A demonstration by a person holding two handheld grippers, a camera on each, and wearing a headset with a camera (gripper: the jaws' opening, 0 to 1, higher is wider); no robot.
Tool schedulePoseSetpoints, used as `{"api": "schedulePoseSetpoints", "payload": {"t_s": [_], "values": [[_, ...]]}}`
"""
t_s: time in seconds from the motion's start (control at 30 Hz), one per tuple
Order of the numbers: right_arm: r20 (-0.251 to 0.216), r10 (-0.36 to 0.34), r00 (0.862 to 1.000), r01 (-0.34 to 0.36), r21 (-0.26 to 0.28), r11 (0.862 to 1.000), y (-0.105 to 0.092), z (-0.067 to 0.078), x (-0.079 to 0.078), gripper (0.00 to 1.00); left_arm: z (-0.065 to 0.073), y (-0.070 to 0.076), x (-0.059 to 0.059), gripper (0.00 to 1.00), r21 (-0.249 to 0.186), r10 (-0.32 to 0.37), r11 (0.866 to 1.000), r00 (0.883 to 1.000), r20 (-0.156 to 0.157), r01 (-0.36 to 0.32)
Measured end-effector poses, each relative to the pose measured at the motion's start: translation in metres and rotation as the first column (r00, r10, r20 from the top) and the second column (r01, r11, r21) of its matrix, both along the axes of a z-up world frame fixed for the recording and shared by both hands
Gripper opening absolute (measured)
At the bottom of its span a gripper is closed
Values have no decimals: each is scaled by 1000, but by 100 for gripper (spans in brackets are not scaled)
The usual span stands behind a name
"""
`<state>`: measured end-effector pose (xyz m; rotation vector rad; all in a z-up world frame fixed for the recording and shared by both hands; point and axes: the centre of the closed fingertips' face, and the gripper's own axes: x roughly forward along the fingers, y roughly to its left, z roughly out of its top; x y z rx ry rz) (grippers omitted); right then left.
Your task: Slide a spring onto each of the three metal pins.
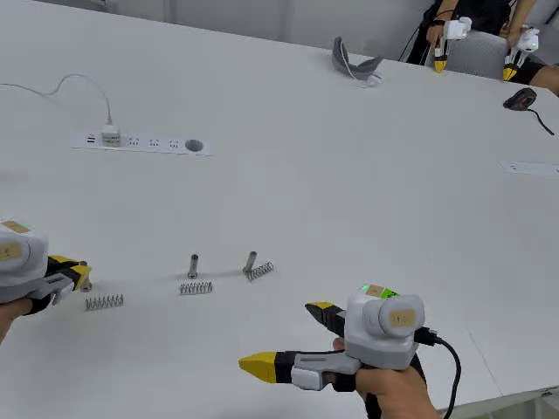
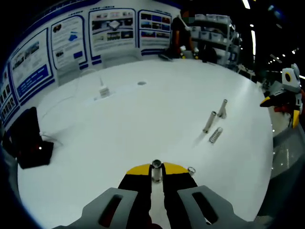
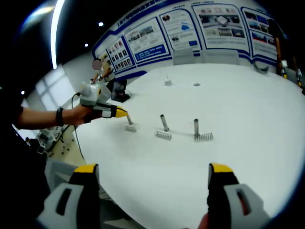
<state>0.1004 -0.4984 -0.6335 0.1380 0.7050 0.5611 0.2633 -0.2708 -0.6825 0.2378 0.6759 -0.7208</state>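
Observation:
Three short metal pins are on the white table (image 1: 349, 201), each with a spring beside it. My left gripper (image 1: 79, 276) (image 2: 156, 171) is shut on the leftmost pin (image 1: 86, 285) (image 2: 156, 165), which stands upright, with a spring (image 1: 105, 302) (image 2: 191, 169) lying next to it. The middle pin (image 1: 193, 264) (image 3: 164, 122) and the right pin (image 1: 250, 261) (image 3: 196, 127) stand free, with a spring (image 1: 196, 287) (image 3: 163, 135) and another spring (image 1: 259, 271) (image 3: 205, 137) at their feet. My right gripper (image 1: 288, 339) (image 3: 152, 169) hangs open near the front edge, holding nothing.
A white power strip (image 1: 140, 141) with a plugged cable lies at the back left. A grey curved object (image 1: 354, 63) and a black device (image 1: 521, 99) sit far back. Another person holds grippers (image 1: 450, 39) at the far right. The table's edge runs close at lower right.

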Motion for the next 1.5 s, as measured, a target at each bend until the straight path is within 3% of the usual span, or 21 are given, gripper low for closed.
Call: {"api": "schedulePoseSetpoints", "payload": {"t_s": [0.47,1.13,1.5], "values": [[-3,11,1000,-11,5,1000,4,-1,0,97,0,0,-6,8,9,-30,1000,999,28,30],[-2,4,1000,-4,2,1000,1,0,-1,96,-4,-4,-2,8,-1,-24,1000,1000,11,24],[-7,2,1000,-2,-2,1000,0,-2,-3,97,-3,-25,-4,8,-5,-72,997,997,14,72]]}}
